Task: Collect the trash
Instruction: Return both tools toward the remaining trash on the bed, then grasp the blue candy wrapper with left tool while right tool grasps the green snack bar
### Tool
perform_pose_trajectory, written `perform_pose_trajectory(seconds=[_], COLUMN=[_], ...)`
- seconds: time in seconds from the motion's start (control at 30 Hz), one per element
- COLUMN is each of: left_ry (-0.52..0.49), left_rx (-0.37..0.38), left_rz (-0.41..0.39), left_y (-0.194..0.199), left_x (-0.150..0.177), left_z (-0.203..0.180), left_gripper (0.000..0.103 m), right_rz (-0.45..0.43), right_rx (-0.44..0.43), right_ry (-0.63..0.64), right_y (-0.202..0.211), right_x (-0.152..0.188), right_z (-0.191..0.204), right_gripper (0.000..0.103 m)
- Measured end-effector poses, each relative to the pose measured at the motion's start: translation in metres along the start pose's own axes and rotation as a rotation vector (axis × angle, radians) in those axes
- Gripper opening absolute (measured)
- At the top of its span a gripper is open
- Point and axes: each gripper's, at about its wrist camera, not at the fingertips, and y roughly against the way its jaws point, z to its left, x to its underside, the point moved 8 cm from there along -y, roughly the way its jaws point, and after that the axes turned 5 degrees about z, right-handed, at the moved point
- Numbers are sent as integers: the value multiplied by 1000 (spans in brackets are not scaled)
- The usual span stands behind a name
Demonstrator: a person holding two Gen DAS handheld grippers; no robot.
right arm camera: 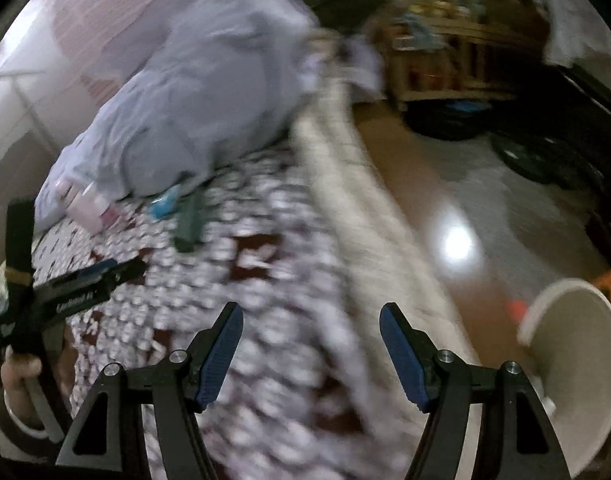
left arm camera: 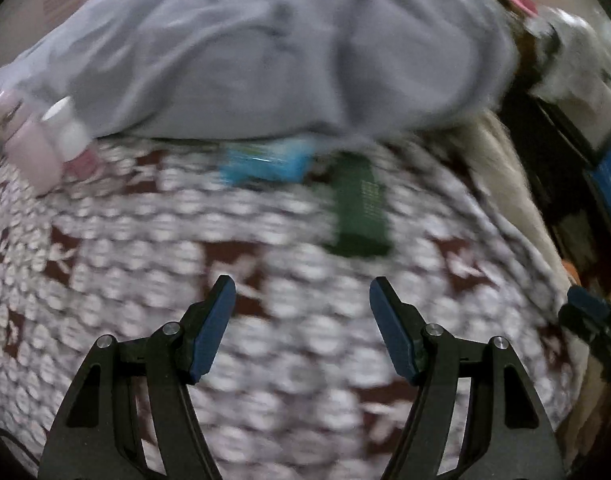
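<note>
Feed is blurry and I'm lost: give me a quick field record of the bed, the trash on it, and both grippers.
surface: patterned bedspread
blue wrapper: at the edge of the grey blanket
dark green packet: beside the wrapper
pink bottles: by the blanket's end
left gripper: open, empty
right gripper: open, empty
bin: pale, on the floor

A bed with a maroon-and-white patterned cover (right arm camera: 241,272) fills the lower left of the right wrist view, a rumpled grey blanket (left arm camera: 265,52) heaped above it, while a glossy brown floor (right arm camera: 465,208) reflecting a lamp and wooden shelves (right arm camera: 445,60) occupy the right.
</note>
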Motion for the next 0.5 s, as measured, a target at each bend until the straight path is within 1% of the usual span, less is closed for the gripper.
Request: perform_pose_trajectory(seconds=[0.13,0.2,0.3,0.4,0.43,0.47,0.5], left_ry=[84,115,171,191,188,184,176], left_rx=[-5,0,41,88,99,111,127], left_rz=[-9,-11,-2,2,1,-1,-5], left_y=[2,1,-4,-12,-15,-18,-21], left_x=[-12,-16,-23,-33,-38,-43,-47], left_z=[48,65,80,80,76,71,66], left_gripper=[69,69,69,69,69,69,69], right_rz=[20,43,63,77,84,99,115], right_rx=[-58,-83,-103,-81,-62,-48,-43], right_ry=[85,106,133,169,180,187,187], right_y=[-42,-67,-103,-134,-144,-152,-158], right_x=[-26,-38,-56,-69,-71,-72,-71], right_z=[55,81,113,134,135,134,131], right_gripper=[68,68,68,68,66,47,41])
